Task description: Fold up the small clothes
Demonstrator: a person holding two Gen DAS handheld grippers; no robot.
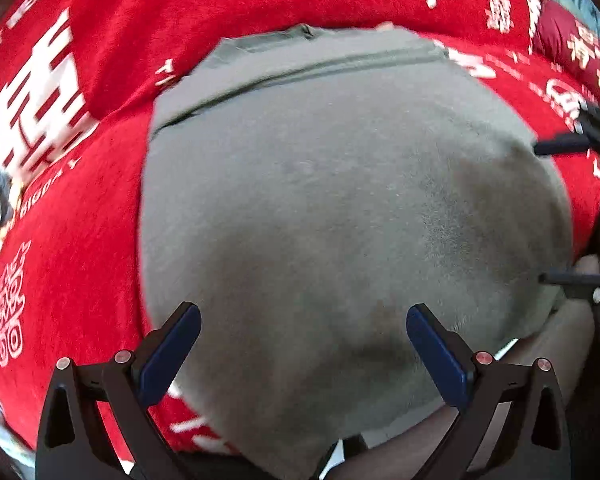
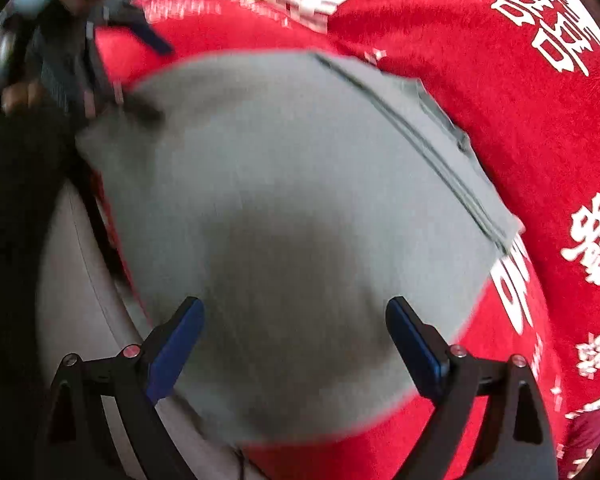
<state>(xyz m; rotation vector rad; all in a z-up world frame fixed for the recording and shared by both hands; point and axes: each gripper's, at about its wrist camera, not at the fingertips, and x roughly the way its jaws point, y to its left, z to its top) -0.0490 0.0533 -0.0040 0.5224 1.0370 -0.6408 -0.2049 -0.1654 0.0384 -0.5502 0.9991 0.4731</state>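
A folded grey garment (image 1: 332, 208) lies flat on a red cloth with white characters (image 1: 80, 80); a hem seam runs along its far edge. My left gripper (image 1: 303, 344) is open and empty, just above the garment's near edge. The right gripper (image 1: 580, 208) shows at the right edge of the left wrist view, open, its fingers at the garment's right side. In the right wrist view the same garment (image 2: 284, 184) fills the middle, and my right gripper (image 2: 295, 340) hovers open and empty over it. The left gripper (image 2: 112, 64) shows at the upper left, at the garment's far corner.
The red cloth (image 2: 520, 140) covers the surface all around the garment. A pale floor or edge (image 2: 72, 300) shows past the cloth at the lower left of the right wrist view. A dark red cushion (image 1: 572, 48) lies at the upper right of the left wrist view.
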